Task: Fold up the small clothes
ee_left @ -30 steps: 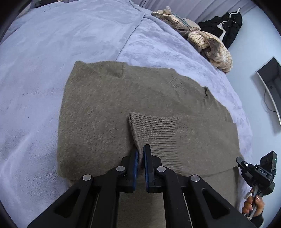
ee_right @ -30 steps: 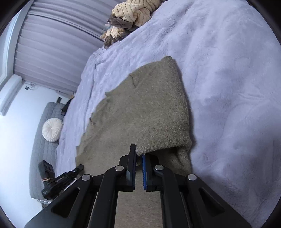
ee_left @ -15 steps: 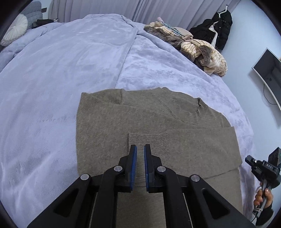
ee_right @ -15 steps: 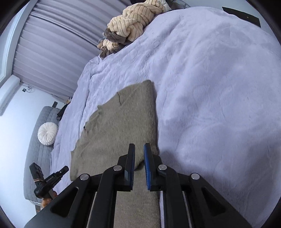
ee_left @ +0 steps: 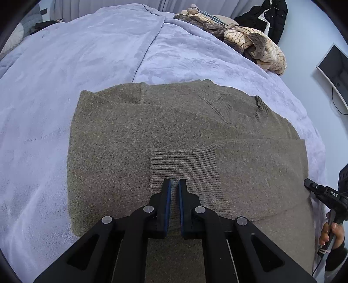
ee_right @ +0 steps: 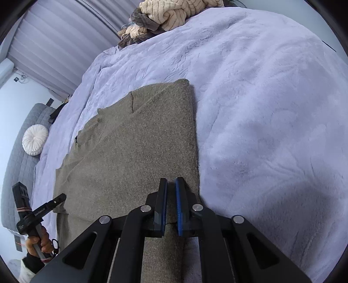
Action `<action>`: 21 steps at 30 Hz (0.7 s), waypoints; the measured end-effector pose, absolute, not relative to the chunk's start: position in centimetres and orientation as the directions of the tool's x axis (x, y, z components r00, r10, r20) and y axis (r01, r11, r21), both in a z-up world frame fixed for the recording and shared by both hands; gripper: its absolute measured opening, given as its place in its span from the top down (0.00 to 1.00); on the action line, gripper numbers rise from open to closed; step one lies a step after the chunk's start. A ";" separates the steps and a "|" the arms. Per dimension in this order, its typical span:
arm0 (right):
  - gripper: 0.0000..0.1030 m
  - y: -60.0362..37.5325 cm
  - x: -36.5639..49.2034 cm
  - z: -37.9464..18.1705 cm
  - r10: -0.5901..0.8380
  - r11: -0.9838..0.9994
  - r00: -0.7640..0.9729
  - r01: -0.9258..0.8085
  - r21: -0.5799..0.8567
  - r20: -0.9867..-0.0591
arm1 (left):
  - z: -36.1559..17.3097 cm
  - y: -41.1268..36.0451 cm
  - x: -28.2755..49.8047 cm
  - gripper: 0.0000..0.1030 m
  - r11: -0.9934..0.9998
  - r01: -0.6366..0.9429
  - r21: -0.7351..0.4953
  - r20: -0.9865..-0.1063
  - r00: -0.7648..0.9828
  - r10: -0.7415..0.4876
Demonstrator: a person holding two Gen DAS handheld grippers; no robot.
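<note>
A lavender blanket (ee_left: 65, 65) carries the olive sweater (ee_left: 130, 130) lying flat with a ribbed cuff (ee_left: 182, 163) folded across it, above which the left gripper (ee_left: 175, 185) and right gripper (ee_right: 171, 185) hang with narrowly parted, empty jaws.

1 olive-brown knitted sweater (ee_left: 134, 139) is lying on 1 lavender plush blanket (ee_left: 65, 65), with 1 ribbed sleeve cuff (ee_left: 182, 165) and 1 ribbed neckband (ee_left: 235, 108) showing. 2 black two-finger grippers are appearing: the left gripper (ee_left: 174, 185) and the right gripper (ee_right: 171, 182), each showing 2 blue pads. 1 heap of cream and brown striped knitwear (ee_left: 250, 41) is sitting at the far edge. 1 black jacket (ee_left: 271, 15), 1 dark wall screen (ee_left: 335, 67) and 1 round white cushion (ee_right: 34, 139) are showing.
</note>
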State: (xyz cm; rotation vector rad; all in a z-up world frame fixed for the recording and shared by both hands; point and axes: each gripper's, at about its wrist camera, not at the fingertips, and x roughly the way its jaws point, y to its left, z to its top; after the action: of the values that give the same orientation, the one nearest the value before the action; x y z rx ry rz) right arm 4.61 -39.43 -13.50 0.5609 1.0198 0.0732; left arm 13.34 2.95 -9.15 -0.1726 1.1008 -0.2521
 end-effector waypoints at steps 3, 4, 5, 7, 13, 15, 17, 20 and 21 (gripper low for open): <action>0.91 -39.3 4.6 -12.8 0.298 0.864 0.538 0.200 0.463 -0.788 | -8.8 2.7 12.8 0.92 0.969 0.116 -0.219 -0.864 0.439 -0.248; 0.91 -39.1 4.3 -12.6 0.290 0.868 0.540 0.199 0.455 -0.790 | -8.7 2.7 12.6 0.92 0.970 0.115 -0.212 -0.865 0.441 -0.241; 0.89 -39.0 4.1 -12.3 0.286 0.871 0.544 0.195 0.451 -0.789 | -8.6 2.7 12.5 0.92 0.972 0.113 -0.206 -0.866 0.442 -0.235; 0.84 -38.5 3.4 -11.7 0.284 0.876 0.551 0.185 0.446 -0.785 | -8.5 2.8 12.2 0.92 0.975 0.109 -0.194 -0.867 0.446 -0.223; 0.57 -37.8 2.6 -10.4 0.293 0.876 0.564 0.166 0.454 -0.772 | -8.1 2.8 11.3 0.92 0.980 0.098 -0.172 -0.869 0.454 -0.198; 0.53 -37.5 2.3 -10.2 0.293 0.879 0.564 0.159 0.450 -0.772 | -8.0 2.8 11.1 0.92 0.982 0.097 -0.163 -0.869 0.456 -0.189; 0.48 -37.1 2.3 -10.1 0.299 0.877 0.560 0.157 0.453 -0.773 | -7.9 2.7 10.8 0.92 0.983 0.094 -0.155 -0.870 0.459 -0.181; 0.44 -36.7 2.0 -10.1 0.306 0.874 0.558 0.155 0.460 -0.771 | -7.6 2.6 10.3 0.92 0.986 0.088 -0.139 -0.870 0.464 -0.164; 0.42 -36.6 1.9 -10.1 0.309 0.874 0.556 0.154 0.460 -0.772 | -7.5 2.6 10.1 0.92 0.987 0.087 -0.135 -0.871 0.464 -0.160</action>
State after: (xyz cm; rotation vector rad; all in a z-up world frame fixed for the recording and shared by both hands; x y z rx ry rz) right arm 1.92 -36.60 -10.06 0.5199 0.9889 0.0964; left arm 10.15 2.62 -7.49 -0.0746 1.0781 -0.1517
